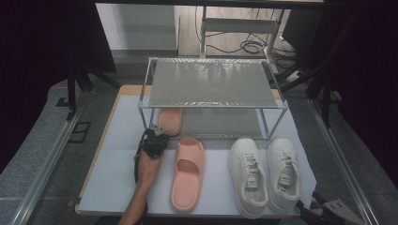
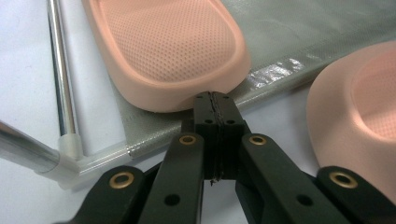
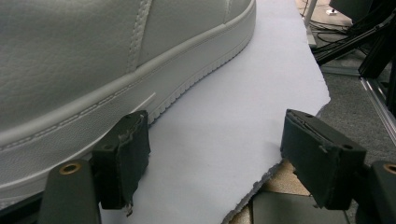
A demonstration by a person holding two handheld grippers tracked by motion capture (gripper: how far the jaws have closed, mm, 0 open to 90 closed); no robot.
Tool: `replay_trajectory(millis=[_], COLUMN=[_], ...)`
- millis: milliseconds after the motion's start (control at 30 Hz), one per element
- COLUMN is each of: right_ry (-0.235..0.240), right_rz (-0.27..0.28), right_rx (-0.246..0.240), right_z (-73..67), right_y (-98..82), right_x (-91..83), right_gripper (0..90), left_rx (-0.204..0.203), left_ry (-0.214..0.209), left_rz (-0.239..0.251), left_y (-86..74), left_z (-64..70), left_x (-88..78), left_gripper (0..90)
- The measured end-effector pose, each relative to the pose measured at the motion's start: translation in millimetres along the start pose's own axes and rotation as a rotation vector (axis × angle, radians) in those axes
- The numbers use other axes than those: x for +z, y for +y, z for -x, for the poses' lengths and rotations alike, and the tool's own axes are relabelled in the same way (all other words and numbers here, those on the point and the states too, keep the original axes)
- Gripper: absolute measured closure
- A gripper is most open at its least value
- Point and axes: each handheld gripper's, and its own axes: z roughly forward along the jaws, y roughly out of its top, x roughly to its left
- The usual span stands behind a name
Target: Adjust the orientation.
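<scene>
One pink slipper (image 1: 170, 121) lies on the lower shelf of the metal shoe rack (image 1: 213, 104). Its mate (image 1: 187, 172) rests on the white table sheet in front. My left gripper (image 1: 158, 132), held in a hand, is shut with nothing in it. Its tips (image 2: 214, 100) are right at the heel rim of the shelf slipper (image 2: 168, 46), while the other slipper (image 2: 355, 112) lies to the right. Two white sneakers (image 1: 248, 176) (image 1: 283, 171) stand side by side on the right. My right gripper (image 3: 219, 144) is open beside a sneaker's sole (image 3: 93, 60), gripping nothing.
The rack's top shelf (image 1: 211, 82) is bare mesh, and a chrome leg with a white joint (image 2: 70, 149) stands left of my left jaws. The white sheet's torn edge (image 3: 289, 154) runs under the right gripper (image 1: 324, 208). Dark curtains flank the table.
</scene>
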Motion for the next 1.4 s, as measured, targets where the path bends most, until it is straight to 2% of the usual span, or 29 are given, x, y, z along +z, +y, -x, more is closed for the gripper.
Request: replay_trajectory(millis=[133, 267, 367, 433, 633, 833, 933, 1167, 1400], right_ry=[0.003, 0.003, 0.001, 0.001, 0.001, 0.0, 0.001, -0.001, -0.001], right_rz=[-0.002, -0.002, 0.0, 0.0, 0.003, 0.0, 0.002, -0.002, 0.0], right_rx=[-0.001, -0.001, 0.0, 0.0, 0.001, 0.001, 0.001, -0.001, 0.0], right_z=[0.3, 0.2, 0.1, 0.0, -0.1, -0.1, -0.2, -0.1, -0.1], right_y=[0.0, 0.0, -0.1, -0.1, -0.1, 0.0, -0.1, 0.1, 0.1], right_x=[-0.3, -0.3, 0.0, 0.0, 0.2, 0.0, 0.2, -0.1, 0.0], right_gripper=[23.7, 23.7, 23.7, 23.7, 23.7, 23.7, 23.7, 23.7, 23.7], left_rx=[0.0, -0.026, -0.02, -0.012, -0.023, -0.035, -0.037, -0.002, 0.006], left_ry=[-0.034, -0.055, -0.071, -0.074, -0.123, -0.164, -0.182, -0.235, -0.275], left_rz=[0.005, 0.023, 0.032, 0.037, 0.07, 0.078, 0.088, 0.093, 0.094], left_y=[-2.0, -5.0, -7.0, -9.2, -19.7, -26.8, -31.2, -38.6, -40.2], left_z=[-0.6, -1.2, -2.4, -2.2, 2.4, 7.9, 13.3, 34.6, 52.0], left_x=[-5.7, -16.6, -25.3, -32.9, -56.7, -79.3, -91.3, -111.7, -111.1], left_gripper=[89.5, 89.4, 87.4, 83.8, 75.7, 67.9, 66.1, 66.2, 64.9])
